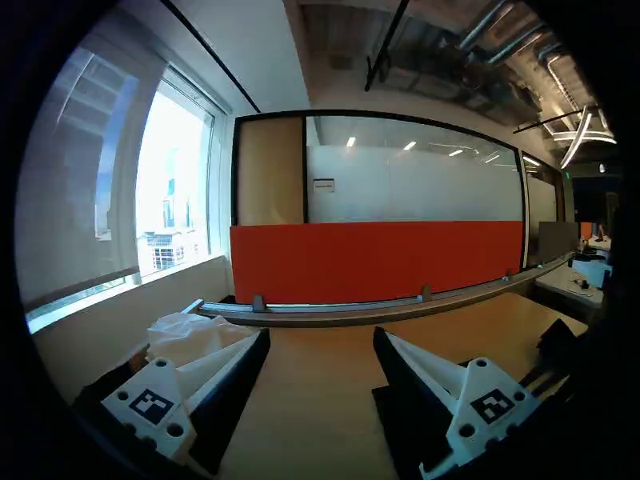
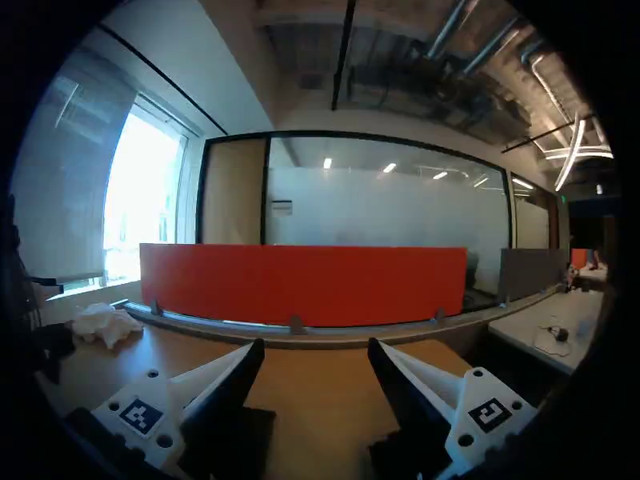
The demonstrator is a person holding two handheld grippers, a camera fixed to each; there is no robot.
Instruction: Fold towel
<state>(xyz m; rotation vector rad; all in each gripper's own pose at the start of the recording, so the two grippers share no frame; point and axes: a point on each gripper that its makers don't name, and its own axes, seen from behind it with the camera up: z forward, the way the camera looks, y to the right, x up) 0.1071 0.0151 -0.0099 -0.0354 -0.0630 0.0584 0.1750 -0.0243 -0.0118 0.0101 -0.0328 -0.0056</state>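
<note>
The left tongs (image 1: 320, 352) stand released, both fingers spread wide with bare bench (image 1: 320, 416) between them and nothing held. The right tongs (image 2: 314, 356) are likewise spread and empty, low over the same wooden top. The towel (image 1: 188, 334), a white crumpled heap, lies on the bench ahead and to the left of the left tongs, just beyond the left finger's tip and near the rail along the bench's back edge. From the right tongs it sits well off to the left and farther away. Behind it runs an orange divider panel (image 1: 376, 260), with a bright window (image 1: 172, 200) to the left. By my judgement the fold has not begun, and the step in hand is reaching the cloth. To do it well, both tongs should swing left, come in low, and each seek a separate corner or edge rather than the bunched middle, so the heap can be drawn out flat before any fold. Which edges lie free cannot be told from here.
</note>
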